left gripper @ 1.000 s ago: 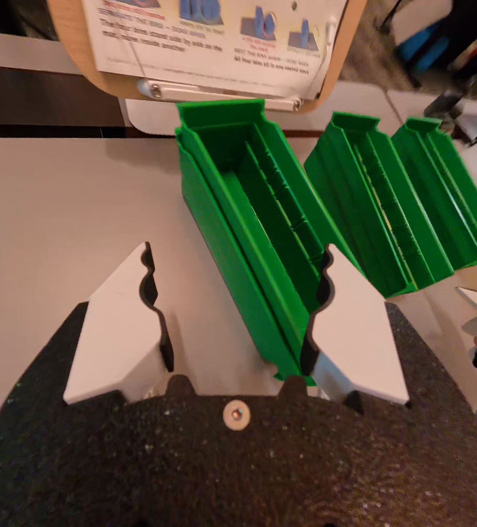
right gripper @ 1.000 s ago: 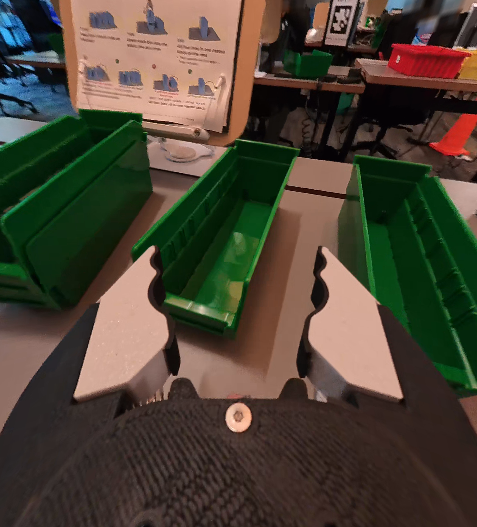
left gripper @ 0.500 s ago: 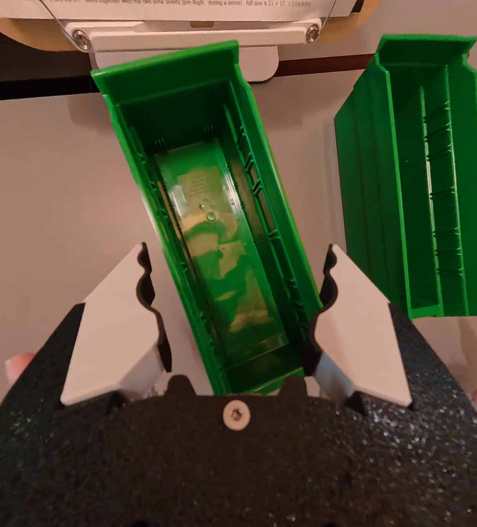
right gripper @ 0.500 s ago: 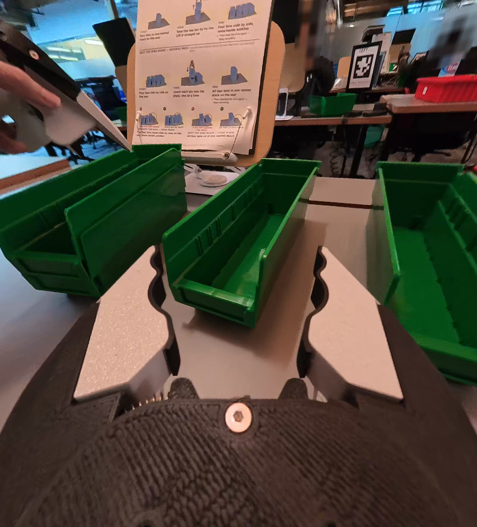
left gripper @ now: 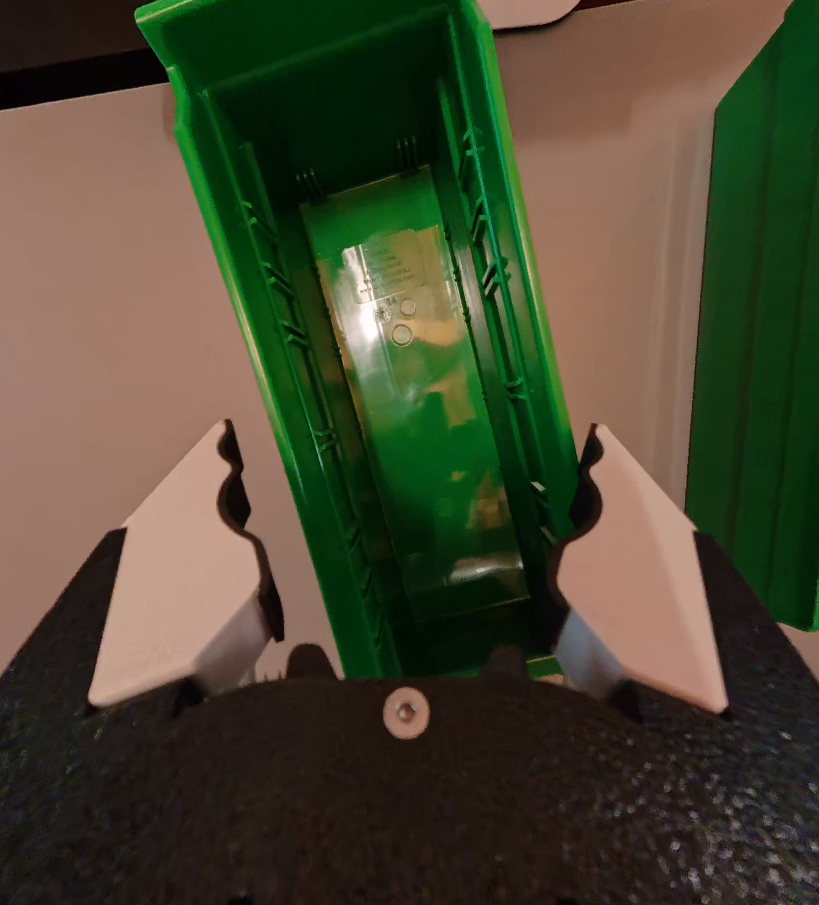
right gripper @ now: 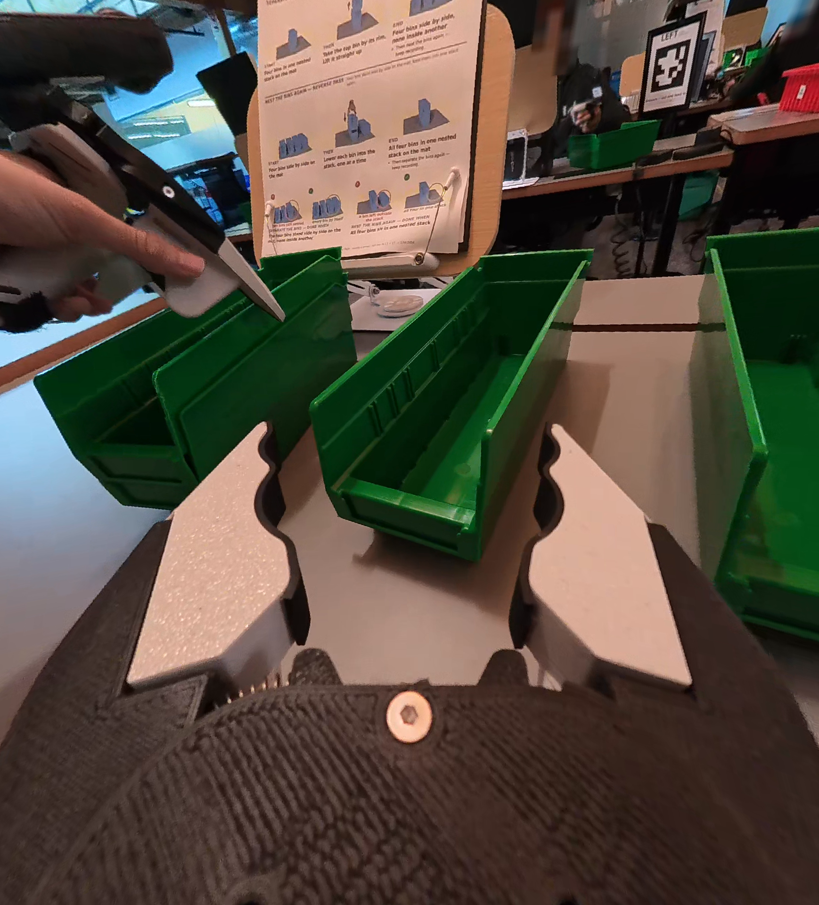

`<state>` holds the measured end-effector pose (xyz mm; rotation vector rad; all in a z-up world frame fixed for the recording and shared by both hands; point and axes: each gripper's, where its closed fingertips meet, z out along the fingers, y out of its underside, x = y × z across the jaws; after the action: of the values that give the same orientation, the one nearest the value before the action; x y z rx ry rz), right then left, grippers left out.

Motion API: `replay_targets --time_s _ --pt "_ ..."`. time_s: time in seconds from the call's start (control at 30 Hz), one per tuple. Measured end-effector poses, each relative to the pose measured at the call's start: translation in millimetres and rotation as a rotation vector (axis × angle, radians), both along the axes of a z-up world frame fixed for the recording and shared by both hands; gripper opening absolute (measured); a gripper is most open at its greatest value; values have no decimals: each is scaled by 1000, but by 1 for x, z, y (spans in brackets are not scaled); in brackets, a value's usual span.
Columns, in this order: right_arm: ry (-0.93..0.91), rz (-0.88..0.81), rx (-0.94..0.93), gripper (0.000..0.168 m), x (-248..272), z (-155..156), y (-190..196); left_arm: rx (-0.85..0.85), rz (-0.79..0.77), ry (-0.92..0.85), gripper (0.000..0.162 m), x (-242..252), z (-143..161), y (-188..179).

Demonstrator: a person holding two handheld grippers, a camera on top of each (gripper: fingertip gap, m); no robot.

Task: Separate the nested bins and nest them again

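Left wrist view: left gripper spread wide, looking straight down into the nested green bins — long axis running from 6 toward 12 o'clock, tilted slightly to 11. Right finger against the outer right wall near the close end; left finger clear of the left wall, over bare grey table. Nothing clamped. Second green bin at 3 o'clock, apart.

Right wrist view: right gripper wide open, empty, low over the table. Single middle bin dead ahead at 12 o'clock, its near end between the fingertips but beyond them, not touched. Nested pair at 10 o'clock, left gripper's fingertip at its top rim — held by a person's hand. Another bin at 3 o'clock. Instruction sheet on a wooden board behind the bins, at 12 o'clock.
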<state>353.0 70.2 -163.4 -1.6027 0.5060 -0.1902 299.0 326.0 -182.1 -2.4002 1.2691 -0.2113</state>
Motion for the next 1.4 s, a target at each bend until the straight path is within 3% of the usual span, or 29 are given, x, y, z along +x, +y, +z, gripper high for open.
replay_targets --time_s 0.37,0.5,0.83,1.17,1.4 --pt "9 -27 -51 103 4 -6 -3 -11 -44 26 136 -2 -1 0" --pt "8 -31 -59 102 3 -7 -3 -50 -87 32 119 1 -1 -5" --pt "10 -23 -95 103 0 -15 3 -83 -180 85 105 -6 2 -3" --pt "-3 -47 -116 102 6 -16 -2 -42 -176 72 93 -15 7 10" --pt "-7 -36 -129 102 3 -18 0 -51 -173 2 89 -15 26 12"
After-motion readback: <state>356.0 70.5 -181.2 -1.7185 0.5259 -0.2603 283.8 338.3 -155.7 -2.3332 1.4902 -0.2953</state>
